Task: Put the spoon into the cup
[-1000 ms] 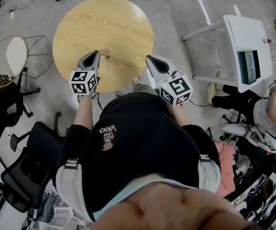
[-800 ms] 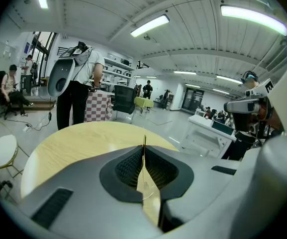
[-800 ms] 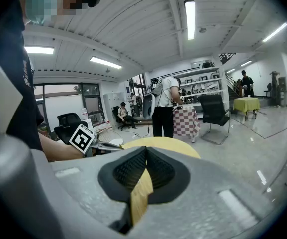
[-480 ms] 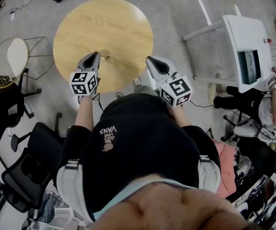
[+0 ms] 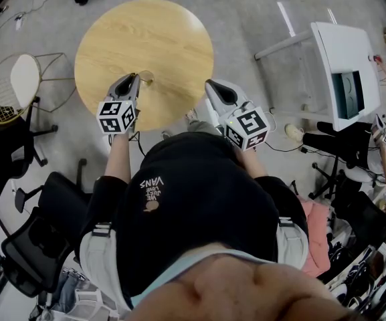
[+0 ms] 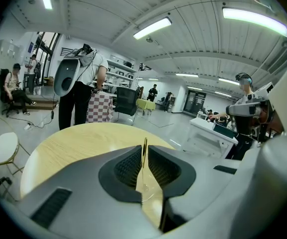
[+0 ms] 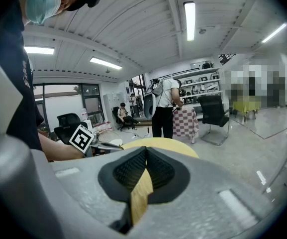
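Left hand-held gripper (image 5: 135,77) jaws pinched on spoon (image 6: 144,152); right hand-held gripper (image 5: 211,83) jaws together; both forearms forward.

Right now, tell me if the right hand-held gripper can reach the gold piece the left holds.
Probably yes: only tabletop separates the shut right hand-held gripper from the gold piece in the left hand-held gripper.

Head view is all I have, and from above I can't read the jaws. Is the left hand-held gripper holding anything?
Observer: Yes. In the left gripper view the left hand-held gripper is shut on a thin gold-tinted piece, seen edge-on; spoon or cup, I can't tell.
Operator: And the right one?
Observer: The right hand-held gripper is shut, nothing between its jaws.
Operator: Anyone near the table?
Observer: A person stands bent over beyond the round table.
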Motion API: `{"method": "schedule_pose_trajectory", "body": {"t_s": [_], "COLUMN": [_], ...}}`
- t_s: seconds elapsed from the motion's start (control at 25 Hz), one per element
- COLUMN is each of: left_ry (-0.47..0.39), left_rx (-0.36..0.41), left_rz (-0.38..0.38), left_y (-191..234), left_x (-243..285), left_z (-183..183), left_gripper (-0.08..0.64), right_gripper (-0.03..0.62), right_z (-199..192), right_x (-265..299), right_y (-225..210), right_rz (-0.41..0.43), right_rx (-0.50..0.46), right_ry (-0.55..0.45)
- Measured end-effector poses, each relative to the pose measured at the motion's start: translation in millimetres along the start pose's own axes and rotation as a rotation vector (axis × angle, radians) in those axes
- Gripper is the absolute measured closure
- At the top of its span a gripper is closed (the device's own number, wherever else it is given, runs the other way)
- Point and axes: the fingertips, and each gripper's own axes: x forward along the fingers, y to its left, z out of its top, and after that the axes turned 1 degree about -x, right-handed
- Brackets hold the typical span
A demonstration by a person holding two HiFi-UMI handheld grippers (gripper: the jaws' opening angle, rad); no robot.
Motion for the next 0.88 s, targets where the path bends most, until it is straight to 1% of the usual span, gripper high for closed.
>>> {"method": "schedule_pose_trajectory", "body": {"t_s": [0.52, 0.88], "left_ry": [-0.002, -0.01], "left_rx": [0.01, -0.008], "left_rz": [0.012, 0.005], "left_y": [0.4, -2.4], "left_x": [-9.0, -26.0], "left_z": [-3.0, -5.0], "left_gripper": [0.508, 0.508], "right_gripper": [0.594, 0.594], "right_z": [0.6, 6.5], "right_x": [12.8, 24.9], "right_y": [4.5, 20.1], "right_rz": [0.048, 0.101], "right_rx": [-0.007, -0.025], "right_ry": [0.003, 0.005]}}
